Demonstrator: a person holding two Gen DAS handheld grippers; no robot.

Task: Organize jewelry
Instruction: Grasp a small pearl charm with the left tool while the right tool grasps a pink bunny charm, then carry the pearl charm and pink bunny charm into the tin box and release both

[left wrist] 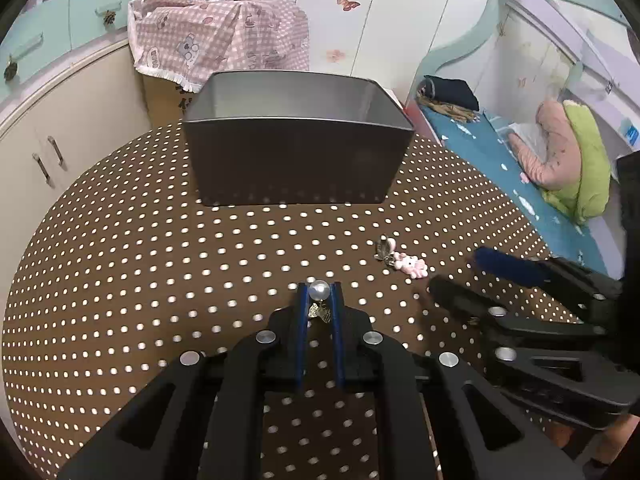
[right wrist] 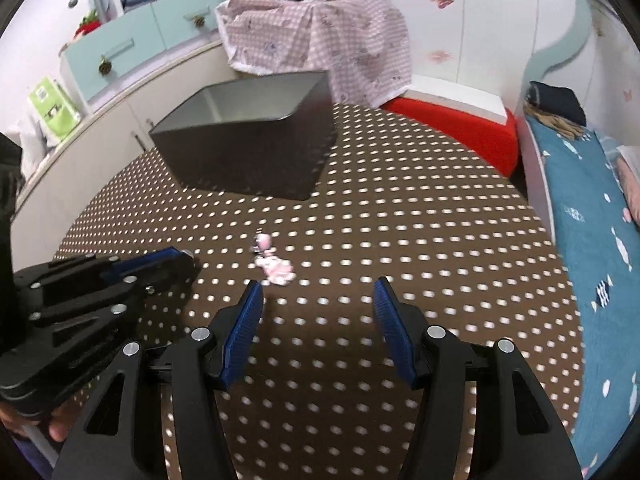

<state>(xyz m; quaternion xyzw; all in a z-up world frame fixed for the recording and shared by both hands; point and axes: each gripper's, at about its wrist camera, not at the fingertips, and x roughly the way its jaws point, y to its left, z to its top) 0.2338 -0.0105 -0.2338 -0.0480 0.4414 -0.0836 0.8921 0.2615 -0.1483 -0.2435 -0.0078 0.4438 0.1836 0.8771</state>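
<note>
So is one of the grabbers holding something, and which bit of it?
Yes. The left gripper pinches the pearl earring by its round pearl, with the metal part dangling below. The right gripper is open and holds nothing.

Tablecloth: brown with a regular grid of white dots. Tin box: dark grey outside, lighter silver-grey inside. Left gripper: black frame, blue pads, silver bolts. Earring between its pads: white pearl bead over a gold-toned metal piece. Right gripper: black frame, ribbed blue pads. Charm on the cloth: pink and white, with a silver-toned clasp. Draped cloth behind the box: pink-and-white gingham with cartoon prints. Bedsheet: teal with small white motifs. Drawers: mint green. Wardrobe doors: white with pink butterfly decals.
</note>
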